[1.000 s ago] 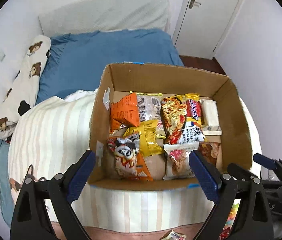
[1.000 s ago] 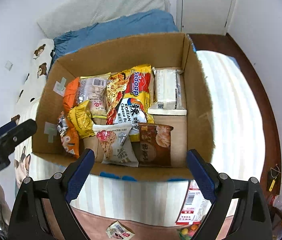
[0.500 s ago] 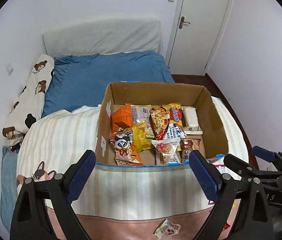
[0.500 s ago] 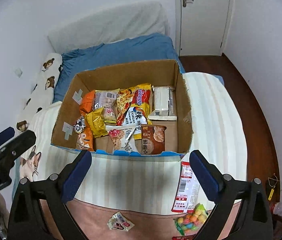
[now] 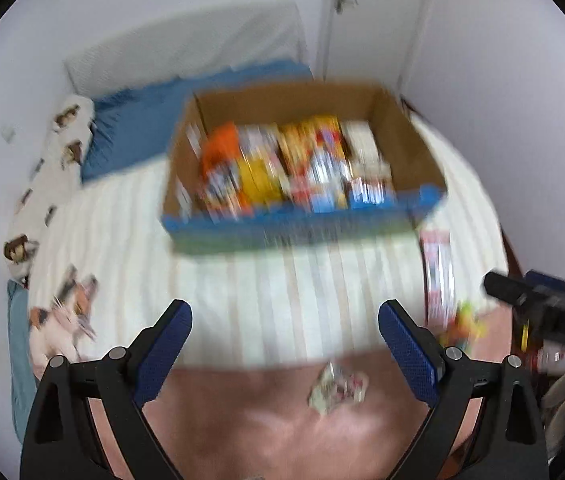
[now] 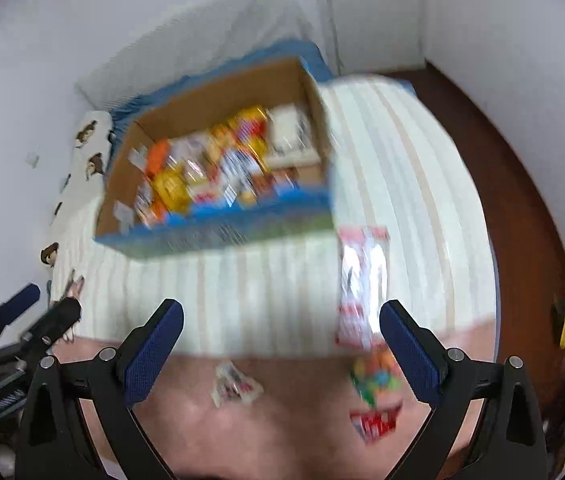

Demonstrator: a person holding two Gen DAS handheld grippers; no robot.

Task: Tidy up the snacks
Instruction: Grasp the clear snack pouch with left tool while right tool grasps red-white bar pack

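Note:
A cardboard box [image 5: 406, 132] holding several snack packets stands on a striped blanket on the bed; it also shows in the right wrist view [image 6: 222, 96]. Both views are blurred by motion. My left gripper [image 5: 284, 344] is open and empty, well back from the box. My right gripper [image 6: 280, 344] is open and empty too. Loose on the bed near me lie a long red-and-white packet [image 6: 358, 284], a colourful candy bag [image 6: 374, 376], a red packet [image 6: 374, 424] and a small pale packet [image 6: 234, 384], which also shows in the left wrist view [image 5: 336, 386].
A blue pillow [image 5: 138, 128] and a bear-print pillow [image 5: 54, 168] lie behind and left of the box. A white door [image 5: 370, 20] is at the back. Dark wooden floor [image 6: 522, 184] runs along the bed's right side. A pink sheet [image 6: 282, 420] covers the near bed.
Both grippers have pulled back and away from the box, which now looks smaller and farther. More of the near bed and its loose packets has come into view. Both grippers stay open.

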